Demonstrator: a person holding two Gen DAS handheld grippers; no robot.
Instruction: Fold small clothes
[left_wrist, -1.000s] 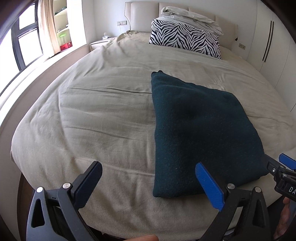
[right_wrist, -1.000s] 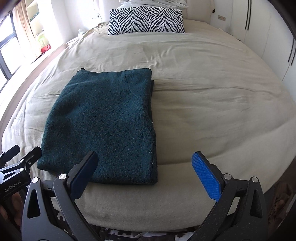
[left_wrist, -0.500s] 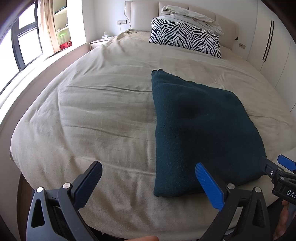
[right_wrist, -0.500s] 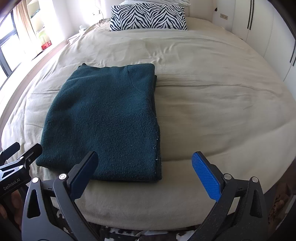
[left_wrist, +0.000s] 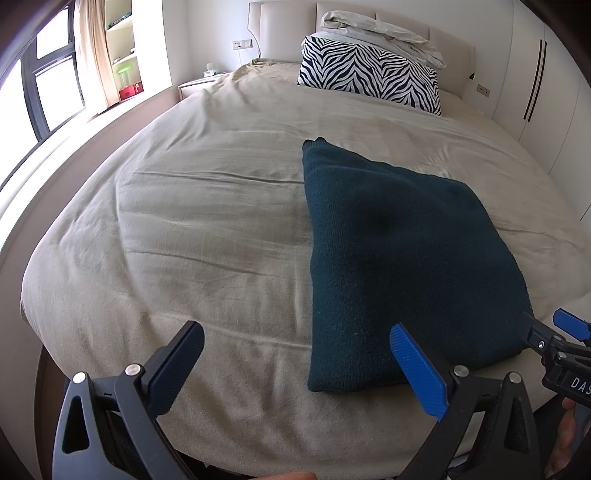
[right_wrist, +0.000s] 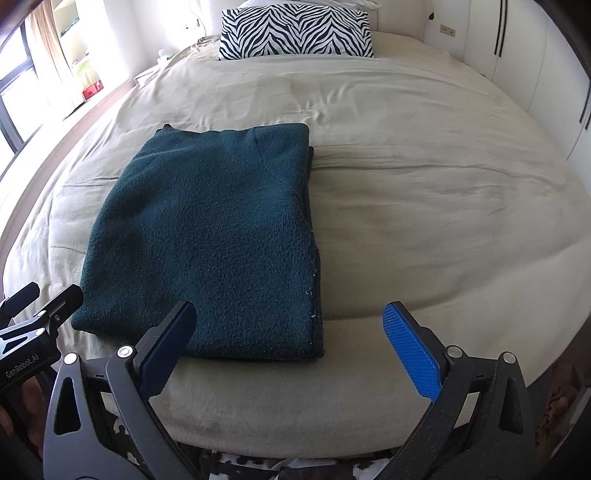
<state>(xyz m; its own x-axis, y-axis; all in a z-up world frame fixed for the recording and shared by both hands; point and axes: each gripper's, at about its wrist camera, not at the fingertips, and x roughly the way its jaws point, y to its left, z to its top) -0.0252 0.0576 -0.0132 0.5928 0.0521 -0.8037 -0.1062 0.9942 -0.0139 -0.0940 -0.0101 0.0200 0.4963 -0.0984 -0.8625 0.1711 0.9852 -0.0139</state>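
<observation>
The dark green sweater (right_wrist: 207, 236) is seen lying as a flat folded rectangle near the foot edge of the bed (right_wrist: 424, 192); the fold is judged almost complete, with one more half-fold or set-aside needed next. Both the left gripper (left_wrist: 299, 365) and right gripper (right_wrist: 291, 343) are held low at that edge, fingers spread wide, nothing gripped.

A folded dark green sweater (right_wrist: 218, 236) lies flat on the beige bedspread (right_wrist: 424, 192).
</observation>
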